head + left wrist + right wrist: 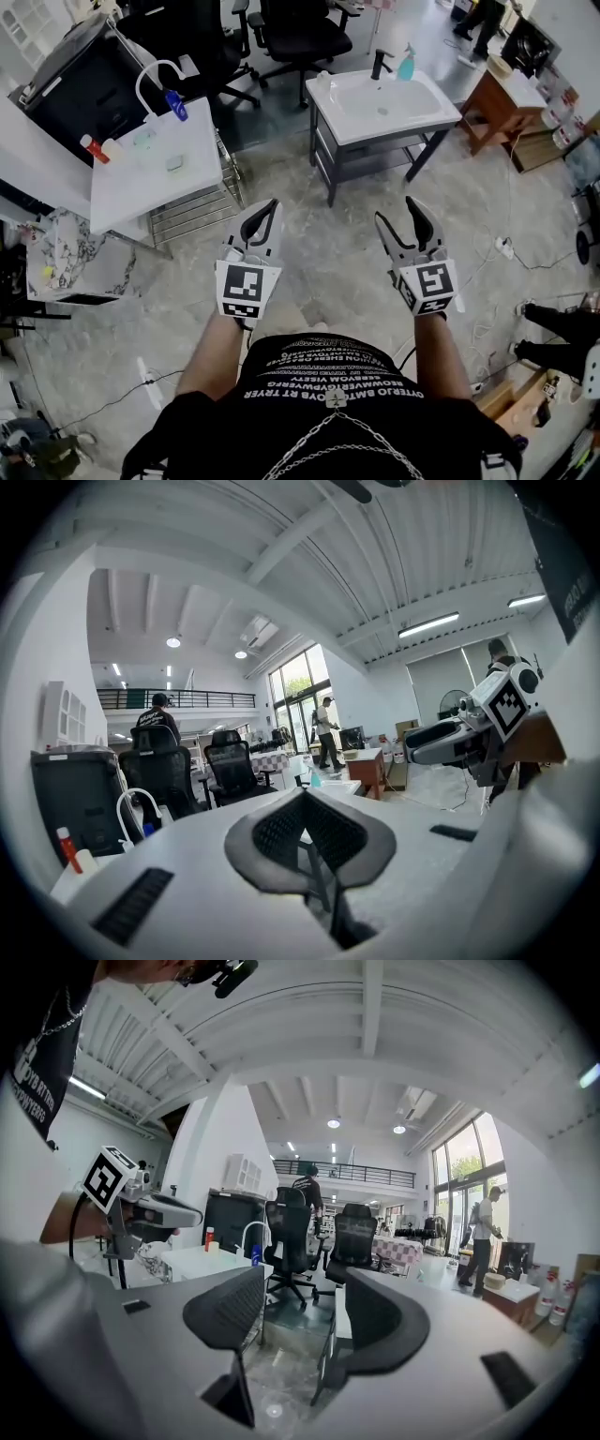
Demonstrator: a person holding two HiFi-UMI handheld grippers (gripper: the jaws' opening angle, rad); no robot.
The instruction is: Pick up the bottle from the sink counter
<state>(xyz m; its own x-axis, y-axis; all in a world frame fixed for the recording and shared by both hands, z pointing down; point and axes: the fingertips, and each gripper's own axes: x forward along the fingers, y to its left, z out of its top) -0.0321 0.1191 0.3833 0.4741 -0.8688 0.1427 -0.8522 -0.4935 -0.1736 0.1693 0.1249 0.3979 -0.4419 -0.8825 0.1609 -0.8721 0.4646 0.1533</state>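
A teal spray bottle (406, 63) stands at the back of a white sink counter (422, 112), beside a black faucet (380, 64). The counter is several steps ahead of me across the floor. In the left gripper view the bottle (315, 778) is a small teal shape far off, just above the jaws. My left gripper (267, 216) is held at waist height with its pads together and nothing in them. At the same height my right gripper (401, 217) is open, with only floor and the counter's legs visible through the gap.
To the left a white table (122, 183) holds a curved white tap with a blue tip (176, 105) and a red-capped bottle (89, 145), with a wire rack beneath. Black office chairs (300, 37) stand behind, a wooden desk (502, 98) at the right. Cables lie across the floor (497, 248).
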